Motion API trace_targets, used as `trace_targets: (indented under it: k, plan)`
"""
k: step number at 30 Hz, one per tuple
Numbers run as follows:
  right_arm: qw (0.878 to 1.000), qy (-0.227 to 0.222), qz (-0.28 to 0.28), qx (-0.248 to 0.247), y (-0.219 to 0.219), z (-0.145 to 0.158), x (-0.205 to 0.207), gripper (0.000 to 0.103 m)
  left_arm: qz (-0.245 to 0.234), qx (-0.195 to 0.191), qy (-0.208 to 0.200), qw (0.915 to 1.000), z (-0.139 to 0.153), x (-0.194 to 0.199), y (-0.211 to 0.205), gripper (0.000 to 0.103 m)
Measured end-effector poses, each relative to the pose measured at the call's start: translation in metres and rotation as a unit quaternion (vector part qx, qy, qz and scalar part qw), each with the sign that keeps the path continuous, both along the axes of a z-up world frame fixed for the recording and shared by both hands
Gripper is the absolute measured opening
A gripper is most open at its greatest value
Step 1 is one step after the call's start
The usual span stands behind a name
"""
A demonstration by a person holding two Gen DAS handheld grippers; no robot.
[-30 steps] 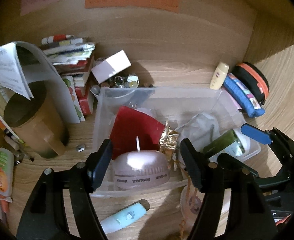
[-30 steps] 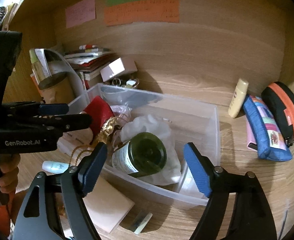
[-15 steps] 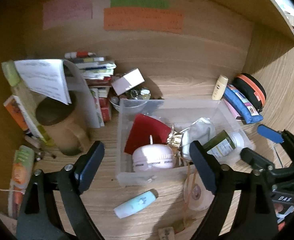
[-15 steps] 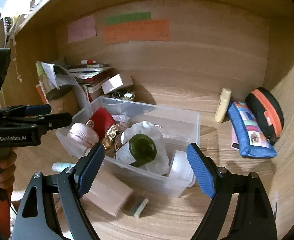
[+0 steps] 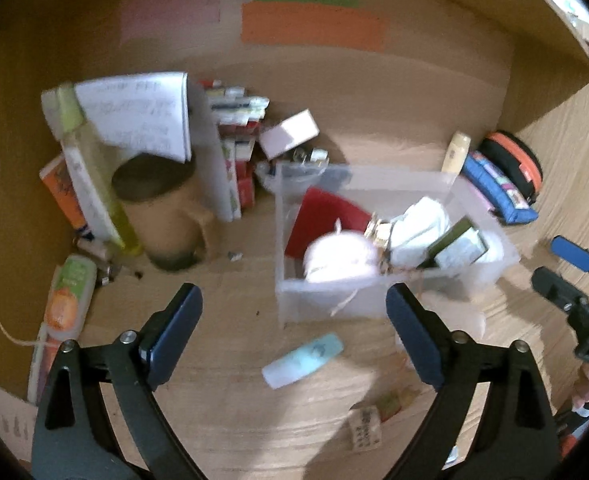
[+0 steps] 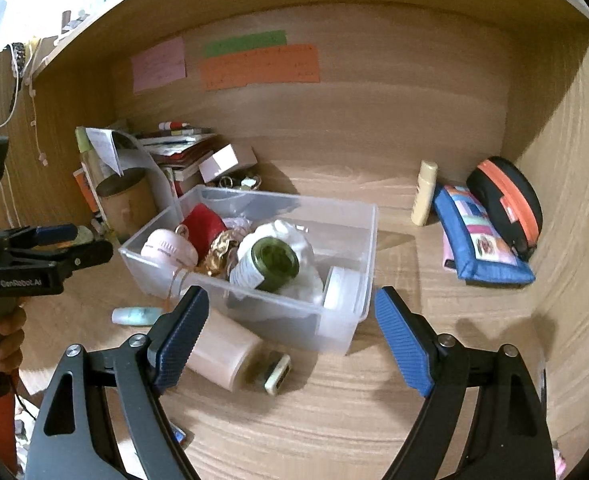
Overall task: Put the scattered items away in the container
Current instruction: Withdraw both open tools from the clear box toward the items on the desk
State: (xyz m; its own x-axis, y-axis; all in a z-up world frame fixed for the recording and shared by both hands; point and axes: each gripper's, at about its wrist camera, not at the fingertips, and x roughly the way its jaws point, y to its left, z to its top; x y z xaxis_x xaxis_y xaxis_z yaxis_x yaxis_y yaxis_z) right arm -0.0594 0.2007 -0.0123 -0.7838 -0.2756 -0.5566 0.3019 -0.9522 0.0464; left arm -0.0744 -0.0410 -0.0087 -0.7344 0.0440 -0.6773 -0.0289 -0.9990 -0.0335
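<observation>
A clear plastic container (image 6: 358, 248) (image 5: 282, 304) stands mid-desk. It holds a pink round fan (image 6: 168, 246) (image 5: 340, 256), a red box (image 6: 204, 222), gold foil (image 6: 220, 250), a white cloth and a green bottle (image 6: 272, 266). A mint tube (image 5: 302, 360) (image 6: 136, 315), a pink pad (image 6: 224, 350) and a small eraser-like block (image 6: 277, 372) lie in front of the container. My left gripper (image 5: 294, 336) is open and empty, above the tube. My right gripper (image 6: 290, 332) is open and empty, over the container's near wall.
A brown mug (image 5: 162, 208), papers and stacked books (image 5: 234, 136) crowd the back left. A cream bottle (image 6: 424, 194), a blue pencil case (image 6: 478, 240) and a black-orange pouch (image 6: 506, 204) sit at the back right. An orange tube (image 5: 68, 300) lies far left.
Both grippers have pulled back from the container and stay open. The pink fan now sits inside the container, clear of the left fingers.
</observation>
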Motion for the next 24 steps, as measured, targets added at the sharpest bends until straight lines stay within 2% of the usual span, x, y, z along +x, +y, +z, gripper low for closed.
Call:
trace_targets:
  k: [7, 12, 22, 24]
  plan:
    - [1.0, -0.025, 0.003, 0.009, 0.0, -0.02, 0.004, 0.083, 0.003, -0.02, -0.045, 0.9988, -0.037, 0.0, -0.003, 0.094]
    - [0.997, -0.067, 0.006, 0.032, 0.002, -0.047, 0.001, 0.083, -0.006, -0.046, -0.086, 0.9952, -0.061, -0.009, -0.001, 0.094]
    - [0.992, -0.115, 0.031, 0.049, 0.001, -0.072, -0.013, 0.082, -0.025, -0.084, -0.109, 0.9901, -0.084, -0.023, 0.009, 0.094]
    - [0.991, -0.123, 0.037, 0.046, 0.0, -0.075, -0.016, 0.081, -0.028, -0.081, -0.111, 0.99, -0.086, -0.025, 0.009, 0.094]
